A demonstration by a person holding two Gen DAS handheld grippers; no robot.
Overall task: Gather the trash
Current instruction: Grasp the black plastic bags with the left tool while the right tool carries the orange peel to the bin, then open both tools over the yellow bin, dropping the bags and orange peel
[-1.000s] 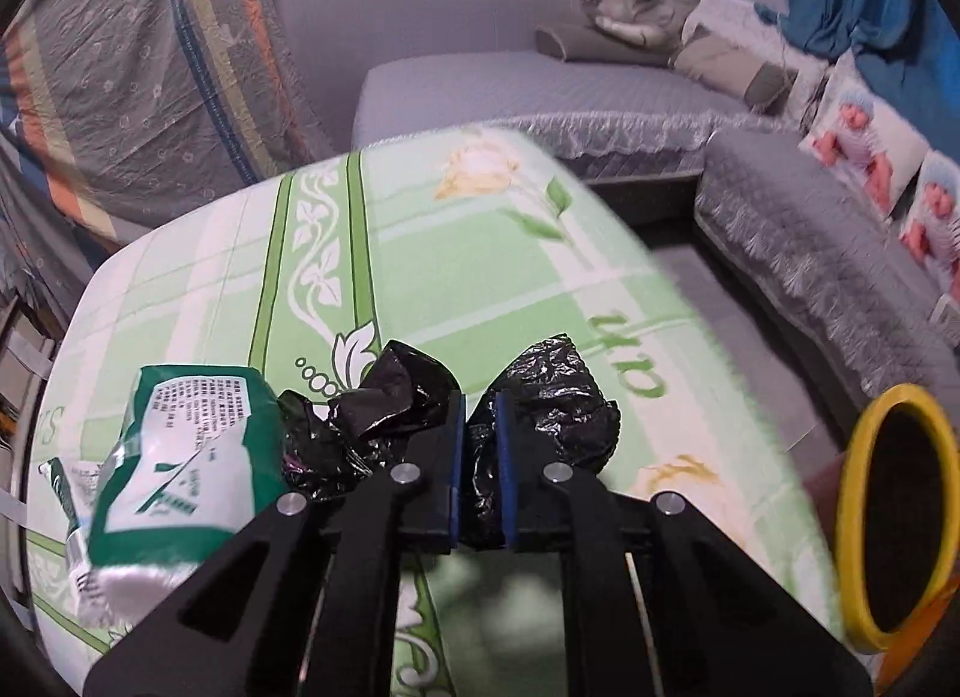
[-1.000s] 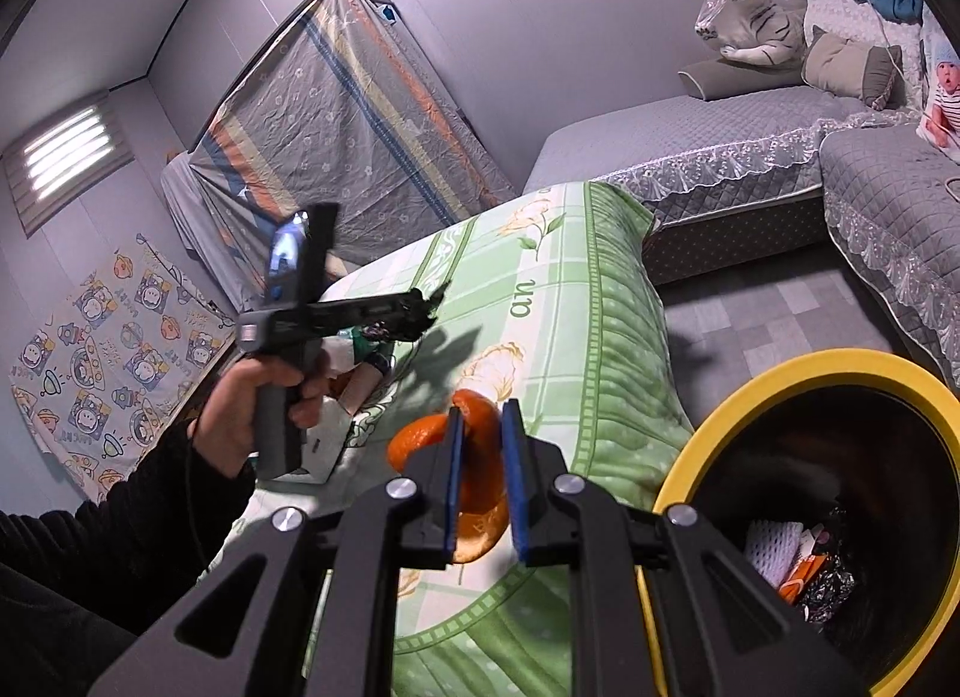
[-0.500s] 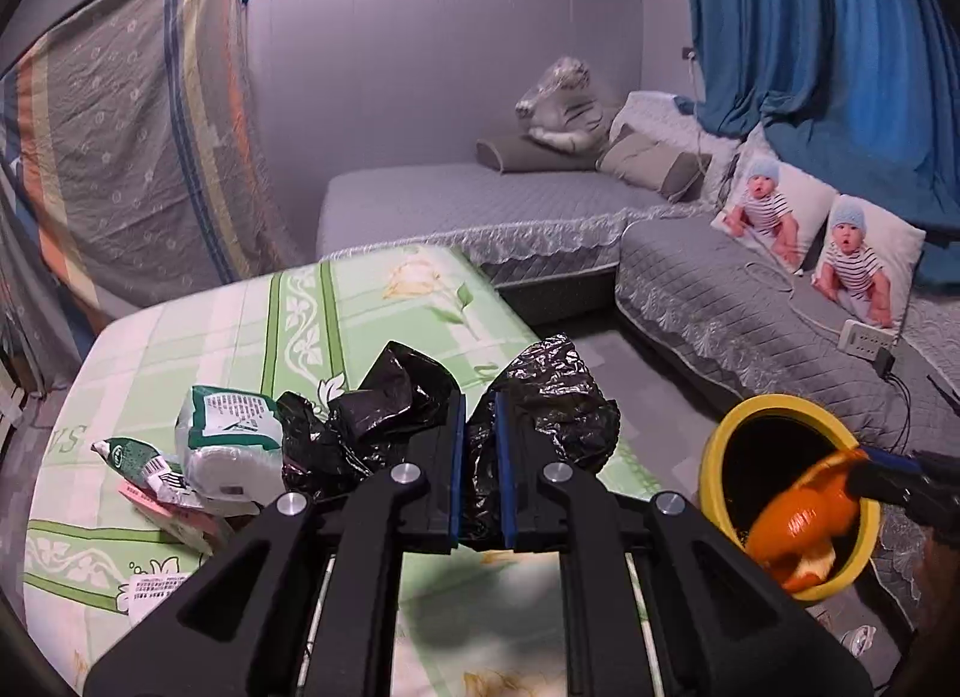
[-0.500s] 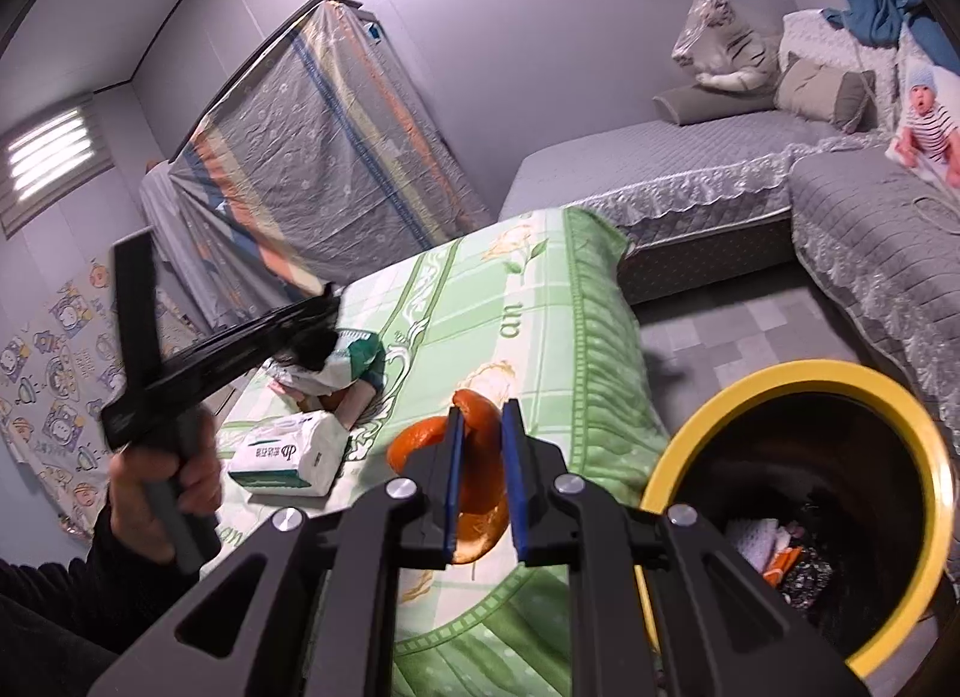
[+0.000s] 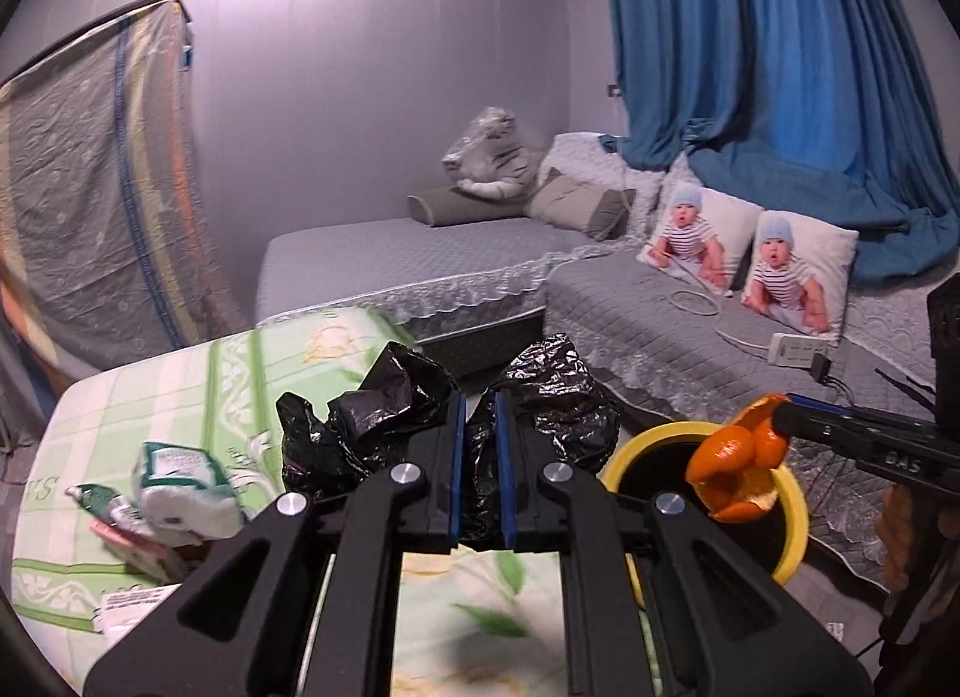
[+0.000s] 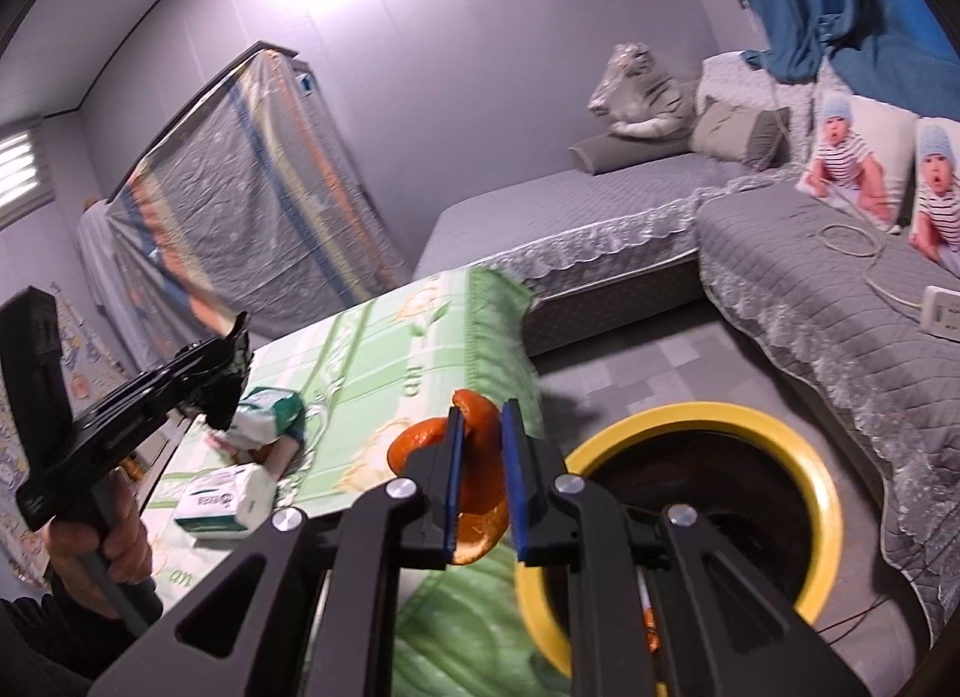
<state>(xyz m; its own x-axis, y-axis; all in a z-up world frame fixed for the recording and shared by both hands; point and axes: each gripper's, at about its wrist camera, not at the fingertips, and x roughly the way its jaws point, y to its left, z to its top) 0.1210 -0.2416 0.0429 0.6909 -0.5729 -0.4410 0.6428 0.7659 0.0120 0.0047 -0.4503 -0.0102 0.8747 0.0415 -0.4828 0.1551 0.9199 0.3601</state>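
Observation:
My left gripper (image 5: 479, 403) is shut on a crumpled black plastic bag (image 5: 558, 403) and holds it in the air above the green floral table (image 5: 180, 391). My right gripper (image 6: 482, 418) is shut on an orange peel (image 6: 474, 481) beside the yellow-rimmed trash bin (image 6: 780, 445). In the left wrist view the peel (image 5: 738, 463) hangs over the bin (image 5: 786, 517) rim. In the right wrist view the left gripper with the bag (image 6: 231, 373) is at the far left.
Tissue packs and wrappers (image 5: 174, 481) lie on the table's left side; they also show in the right wrist view (image 6: 228, 493). A grey sofa (image 5: 690, 337) with baby-print cushions and a power strip (image 5: 798, 346) stands right of the bin. A covered rack (image 6: 252, 199) stands behind the table.
Both grippers have risen and swung right toward the bin. The peel now hangs at the bin's rim, and the bag has come up off the table.

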